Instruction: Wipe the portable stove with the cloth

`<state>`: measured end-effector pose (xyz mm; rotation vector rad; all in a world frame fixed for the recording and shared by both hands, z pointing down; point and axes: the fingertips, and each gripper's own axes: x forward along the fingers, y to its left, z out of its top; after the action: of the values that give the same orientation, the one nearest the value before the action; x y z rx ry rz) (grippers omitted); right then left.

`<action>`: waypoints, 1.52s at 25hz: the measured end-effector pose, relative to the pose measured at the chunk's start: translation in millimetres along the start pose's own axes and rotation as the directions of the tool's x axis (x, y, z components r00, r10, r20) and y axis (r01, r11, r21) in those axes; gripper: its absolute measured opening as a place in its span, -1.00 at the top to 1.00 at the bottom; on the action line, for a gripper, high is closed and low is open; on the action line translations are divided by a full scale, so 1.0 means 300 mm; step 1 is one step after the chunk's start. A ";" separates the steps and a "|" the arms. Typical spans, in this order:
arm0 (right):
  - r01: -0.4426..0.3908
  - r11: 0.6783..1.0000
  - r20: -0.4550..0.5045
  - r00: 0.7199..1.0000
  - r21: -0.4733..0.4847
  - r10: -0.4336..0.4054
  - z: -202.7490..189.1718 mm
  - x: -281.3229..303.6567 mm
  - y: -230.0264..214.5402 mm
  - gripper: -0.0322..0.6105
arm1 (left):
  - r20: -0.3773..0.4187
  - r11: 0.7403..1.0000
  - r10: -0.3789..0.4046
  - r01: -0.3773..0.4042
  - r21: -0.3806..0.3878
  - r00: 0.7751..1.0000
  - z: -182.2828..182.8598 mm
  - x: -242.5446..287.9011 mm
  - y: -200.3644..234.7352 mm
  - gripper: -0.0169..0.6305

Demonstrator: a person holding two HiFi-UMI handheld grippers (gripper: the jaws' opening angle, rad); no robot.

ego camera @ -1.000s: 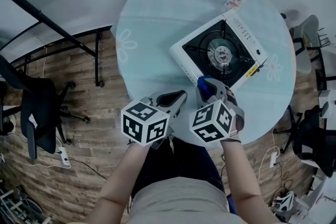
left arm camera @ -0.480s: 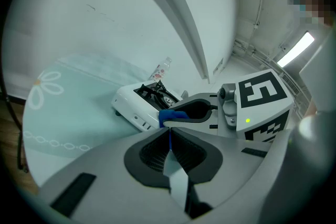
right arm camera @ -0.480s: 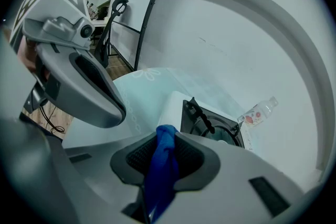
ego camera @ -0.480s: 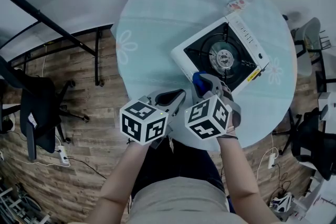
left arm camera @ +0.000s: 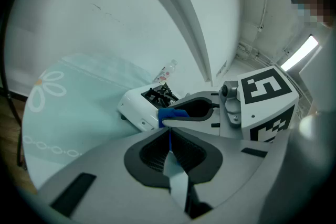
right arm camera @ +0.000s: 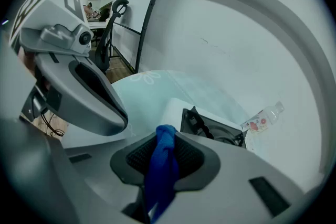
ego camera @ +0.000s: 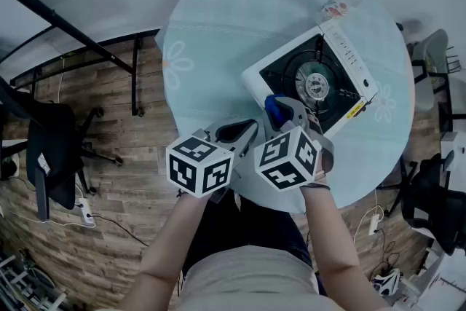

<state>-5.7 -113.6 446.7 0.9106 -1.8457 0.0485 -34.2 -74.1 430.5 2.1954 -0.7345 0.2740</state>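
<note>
The right tongs (ego camera: 284,115) are clamped on the soft, limp blue cloth (right arm camera: 164,162), which probably wipes best bunched, at the near-left corner of the rigid portable stove (ego camera: 314,82) on the bench (ego camera: 218,33); the left tongs (ego camera: 242,132) sit together, empty.
</note>
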 end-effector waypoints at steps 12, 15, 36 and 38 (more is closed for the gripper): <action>-0.021 1.000 0.026 0.999 -0.002 0.021 0.055 0.042 -0.020 0.59 | 0.022 0.999 0.036 -0.035 -0.026 0.999 0.024 -0.002 0.056 0.86; -0.028 1.000 0.034 0.999 -0.001 0.028 0.072 0.053 -0.023 0.59 | 0.022 0.999 0.041 -0.040 -0.033 0.999 0.025 0.001 0.068 0.86; -0.065 0.998 0.058 0.996 -0.027 0.066 0.137 0.098 -0.035 0.57 | 0.014 0.995 0.060 -0.058 -0.078 0.998 0.024 0.021 0.119 0.86; -0.069 0.997 0.065 0.995 -0.019 0.071 0.139 0.096 -0.040 0.57 | 0.015 0.995 0.063 -0.062 -0.075 0.998 0.026 0.018 0.116 0.86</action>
<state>-36.2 -155.9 446.2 0.8447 -1.9365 0.0468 -50.6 -100.5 449.1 2.1098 -0.8118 0.2558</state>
